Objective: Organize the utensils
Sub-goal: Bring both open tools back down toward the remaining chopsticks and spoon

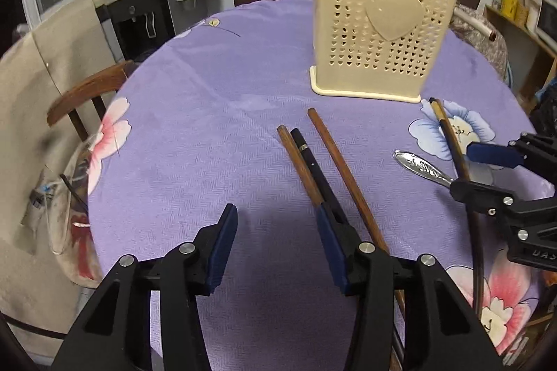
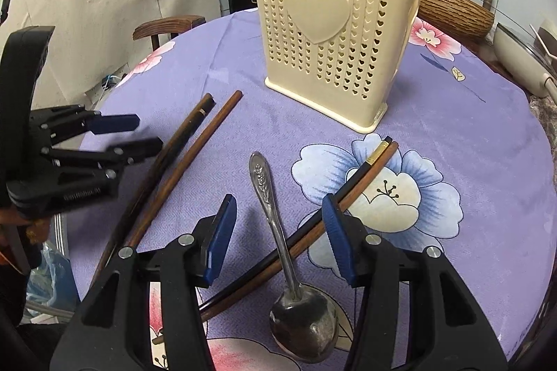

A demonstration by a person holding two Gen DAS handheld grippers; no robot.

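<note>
A cream utensil holder [image 1: 379, 26] with a heart stands upright on the purple cloth; it also shows in the right wrist view [image 2: 330, 33] with wooden handles sticking out of it. Three chopsticks [image 1: 313, 169] lie ahead of my left gripper [image 1: 278, 224], which is open, its right finger just over them. My right gripper [image 2: 278, 217] is open above a metal spoon [image 2: 278, 231] that lies across two more chopsticks [image 2: 351, 193]. The right gripper appears at the right of the left view [image 1: 487, 169]; the left gripper appears at the left of the right view [image 2: 139, 134].
The round table [image 1: 195, 113] has a purple flowered cloth. A wooden chair [image 1: 87, 92] stands at its left edge. A water dispenser [image 1: 139, 5] and shelves stand beyond. A woven basket [image 2: 452, 8] sits behind the holder.
</note>
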